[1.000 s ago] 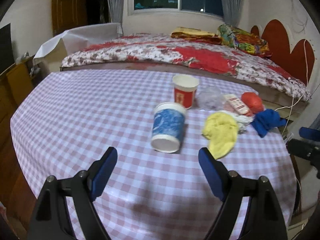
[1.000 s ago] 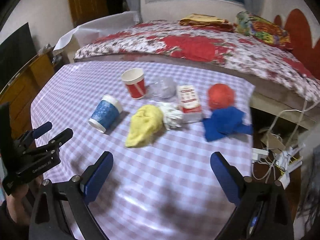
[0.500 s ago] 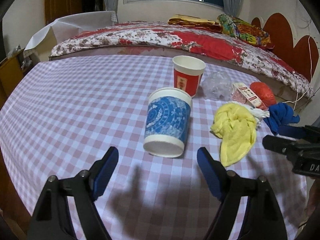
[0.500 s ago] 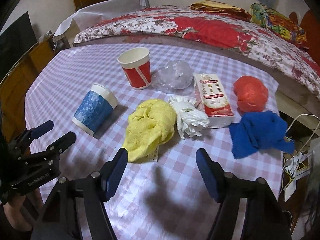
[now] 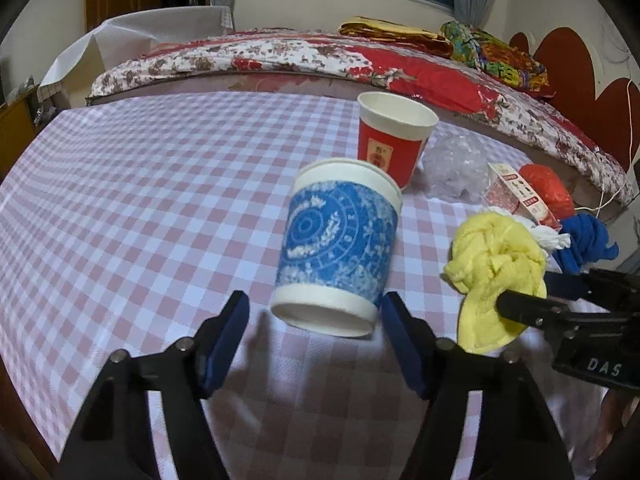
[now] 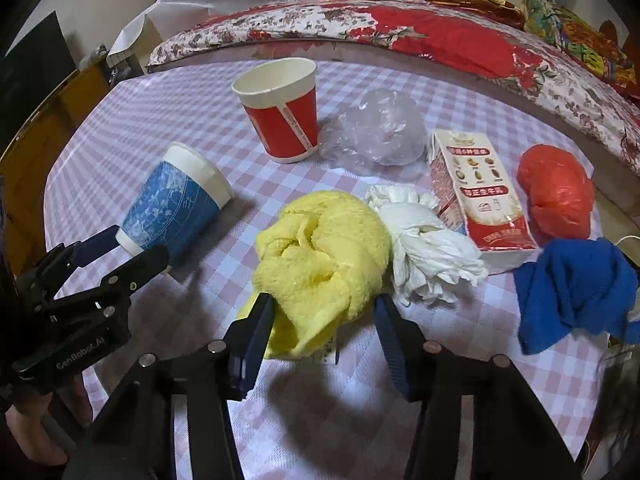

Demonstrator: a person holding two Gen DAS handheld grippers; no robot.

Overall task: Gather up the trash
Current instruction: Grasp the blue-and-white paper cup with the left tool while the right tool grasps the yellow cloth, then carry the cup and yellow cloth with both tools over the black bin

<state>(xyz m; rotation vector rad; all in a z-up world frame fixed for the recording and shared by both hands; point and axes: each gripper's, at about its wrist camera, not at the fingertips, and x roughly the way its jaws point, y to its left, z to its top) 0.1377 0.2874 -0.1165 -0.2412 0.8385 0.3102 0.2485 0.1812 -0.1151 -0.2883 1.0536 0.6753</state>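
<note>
The left gripper point(image 5: 314, 316) is spreading its jaws wide around the base of the blue paper cup point(image 5: 340, 240), which is lying tipped on the checked table point(image 5: 140, 200); a squeeze so near the bottom edge could be crushing it or rolling it away. The right gripper point(image 6: 322, 312) is gaping over the yellow cloth point(image 6: 320, 256), just left of the white tissue point(image 6: 428, 248), and closing here risks snagging both. The red cup point(image 6: 282, 112) is standing farther back.

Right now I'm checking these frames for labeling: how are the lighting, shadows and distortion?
Left wrist view: dim warm indoor light, strong fisheye bending of the checked tablecloth, dark corners, and the left tool throws a soft shadow under the blue cup. Right wrist view: same curvature, slight softness, shadow beneath the right tool by the yellow cloth.
</note>
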